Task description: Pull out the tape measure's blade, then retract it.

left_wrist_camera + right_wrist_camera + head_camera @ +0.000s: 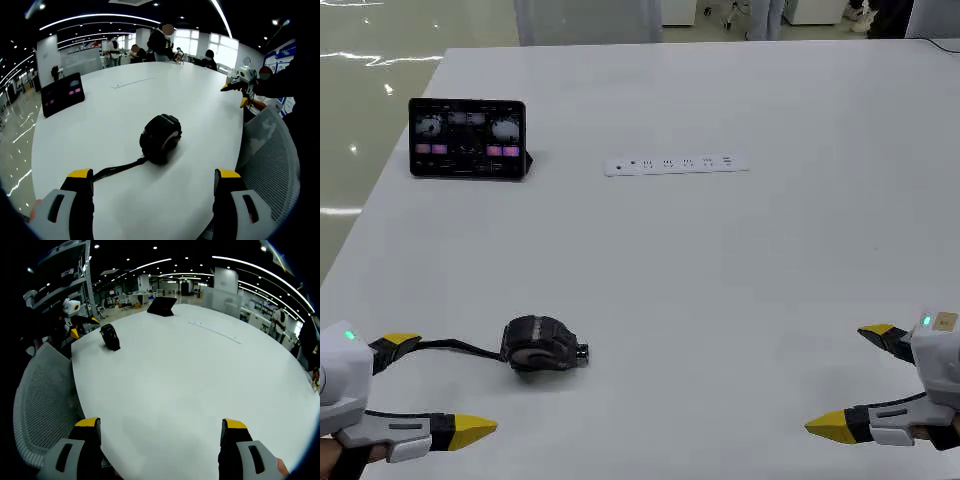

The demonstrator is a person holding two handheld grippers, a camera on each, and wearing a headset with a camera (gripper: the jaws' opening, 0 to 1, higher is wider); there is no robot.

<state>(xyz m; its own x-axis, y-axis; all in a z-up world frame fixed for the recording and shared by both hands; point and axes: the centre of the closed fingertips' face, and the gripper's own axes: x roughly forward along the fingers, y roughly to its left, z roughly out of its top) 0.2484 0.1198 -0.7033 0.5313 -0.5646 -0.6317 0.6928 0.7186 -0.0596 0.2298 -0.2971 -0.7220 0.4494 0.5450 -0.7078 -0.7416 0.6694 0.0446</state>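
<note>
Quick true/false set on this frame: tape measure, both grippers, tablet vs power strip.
1. The tape measure lies on the table, blade retracted. True.
2. The left gripper is shut on the tape measure. False: it is open, gripping nothing.
3. The right gripper is open and holds nothing. True.
4. In the head view the tablet stands right of the power strip. False: it stands left of it.
</note>
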